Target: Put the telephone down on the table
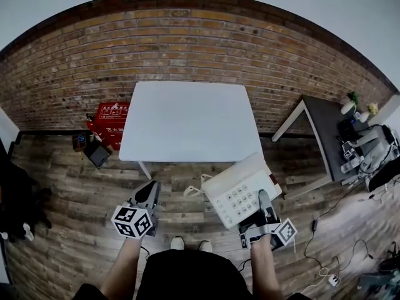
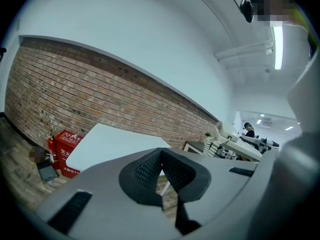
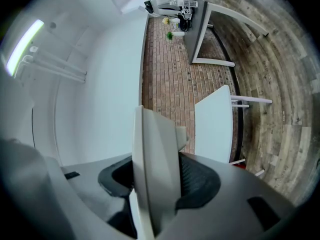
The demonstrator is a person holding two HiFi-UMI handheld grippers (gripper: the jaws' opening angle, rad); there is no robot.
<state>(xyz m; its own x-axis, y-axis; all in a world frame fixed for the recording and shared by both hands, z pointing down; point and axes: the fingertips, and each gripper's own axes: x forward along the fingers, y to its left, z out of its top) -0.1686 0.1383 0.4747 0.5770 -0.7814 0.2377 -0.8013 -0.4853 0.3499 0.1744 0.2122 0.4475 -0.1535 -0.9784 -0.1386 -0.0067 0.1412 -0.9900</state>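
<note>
A white desk telephone (image 1: 240, 189) with a keypad hangs over the wood floor, just off the near right corner of the white table (image 1: 187, 120). My right gripper (image 1: 265, 212) is shut on the phone's near edge. In the right gripper view the phone's body (image 3: 152, 149) stands edge-on between the black pads (image 3: 197, 176). Its coiled cord (image 1: 192, 190) dangles at the phone's left. My left gripper (image 1: 149, 199) hovers near the table's front left, shut and holding nothing. Its pads (image 2: 145, 169) meet at the tips in the left gripper view, with the table (image 2: 107, 144) beyond them.
A brick wall (image 1: 187, 42) runs behind the table. A red crate (image 1: 112, 117) and a small dark device (image 1: 97, 154) sit on the floor at the left. A grey desk (image 1: 325, 136) with equipment stands at the right, with cables (image 1: 325, 255) on the floor beside it.
</note>
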